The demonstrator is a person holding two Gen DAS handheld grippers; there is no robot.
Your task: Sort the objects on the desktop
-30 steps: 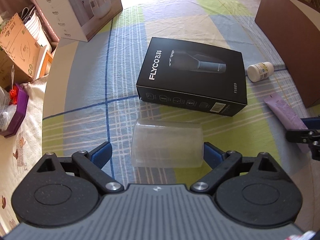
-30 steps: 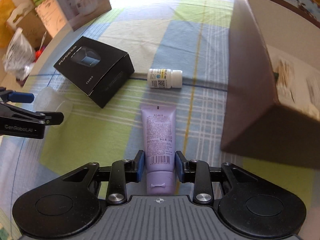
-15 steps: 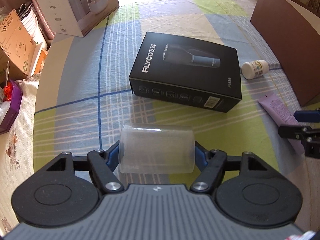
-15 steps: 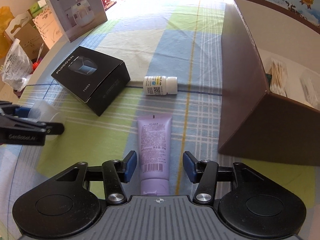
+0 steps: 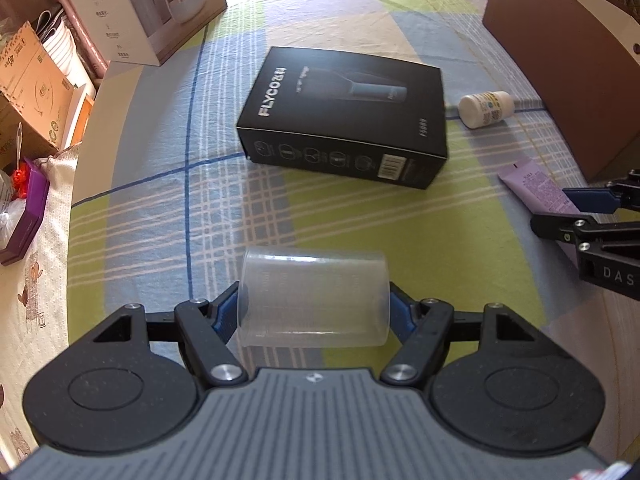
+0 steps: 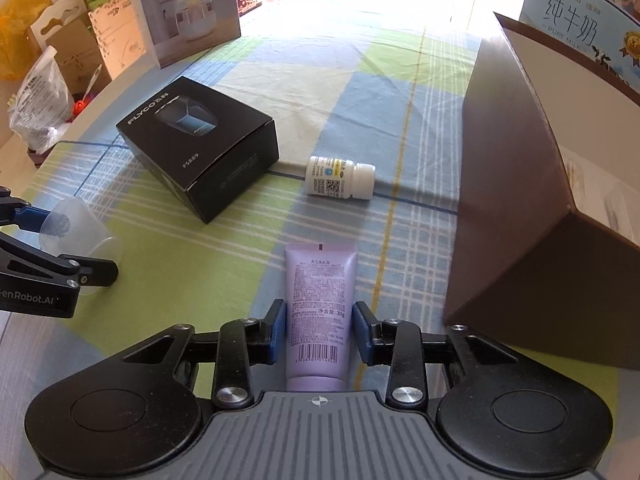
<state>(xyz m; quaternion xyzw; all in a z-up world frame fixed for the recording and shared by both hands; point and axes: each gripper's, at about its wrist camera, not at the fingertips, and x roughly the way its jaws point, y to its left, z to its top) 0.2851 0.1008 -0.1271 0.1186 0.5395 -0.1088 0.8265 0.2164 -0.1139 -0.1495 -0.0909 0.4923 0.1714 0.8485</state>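
A clear plastic cup (image 5: pixel 314 298) lies on its side between the pads of my left gripper (image 5: pixel 314 312), which is shut on it; the same cup (image 6: pixel 80 236) shows in the right wrist view. My right gripper (image 6: pixel 320 332) has its blue pads against both sides of a purple tube (image 6: pixel 320 280) lying on the checked cloth, cap end toward me. A black FLYCO box (image 5: pixel 344 120) sits ahead of the cup. A small white bottle (image 6: pixel 340 178) lies on its side beyond the tube. An open brown box (image 6: pixel 520 200) stands at the right.
A humidifier carton (image 6: pixel 188 8) stands at the far left of the table. Cardboard boxes (image 5: pixel 28 92), a plastic bag (image 6: pixel 40 108) and a purple case (image 5: pixel 28 216) crowd the left beyond the table edge. A milk carton (image 6: pixel 580 28) rises behind the brown box.
The left gripper closed on the cup and moved it slightly nearer the black box. The right gripper gripped the tube, opened wide, and has now narrowed onto it again.
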